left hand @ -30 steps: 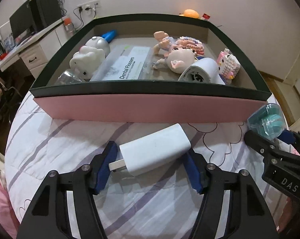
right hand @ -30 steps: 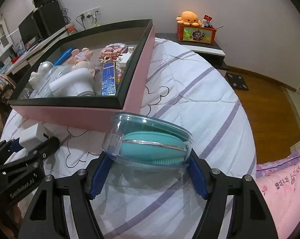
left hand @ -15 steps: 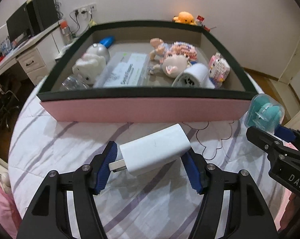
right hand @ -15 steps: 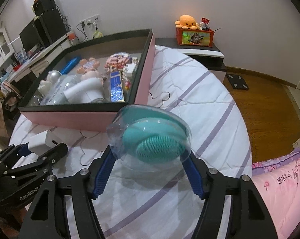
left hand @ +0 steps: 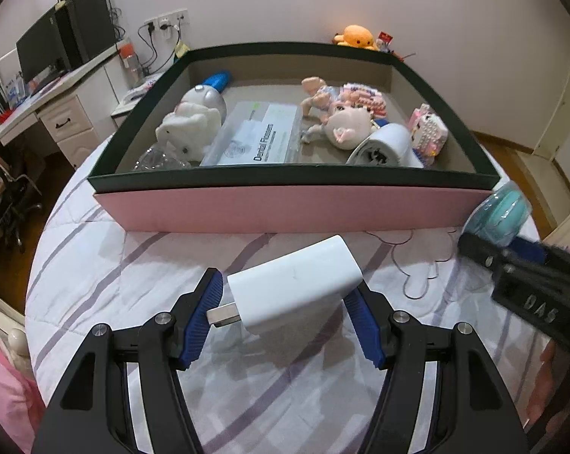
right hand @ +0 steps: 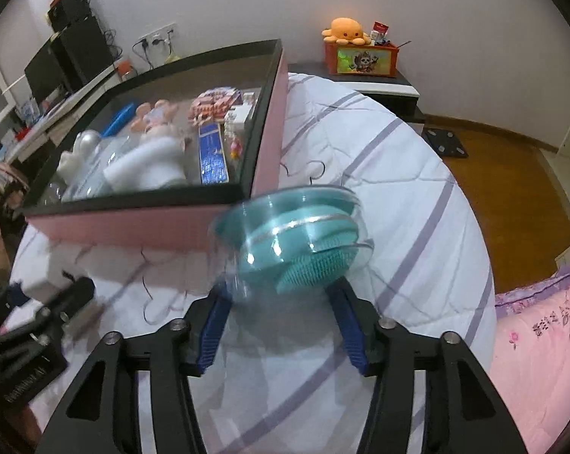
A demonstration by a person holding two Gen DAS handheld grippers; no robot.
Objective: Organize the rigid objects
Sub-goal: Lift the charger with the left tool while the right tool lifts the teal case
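My left gripper is shut on a white USB charger, held above the striped quilt just in front of the pink box. In the right wrist view my right gripper is shut on a clear round case with a teal silicone brush inside. The case is tilted and its bristle face shows. It hangs near the box's front right corner. The same case appears at the right edge of the left wrist view. The left gripper is blurred at lower left.
The box, with a dark green rim, holds a white plush toy, a dental flossers pack, a doll, a white cylinder and a pink beaded case. A desk stands left, a nightstand behind, and wooden floor right.
The teal brush case has tipped over between the right fingers, from flat to tilted with its bristles showing, and the fingers stand closer together. The box looks slightly farther from the left gripper.
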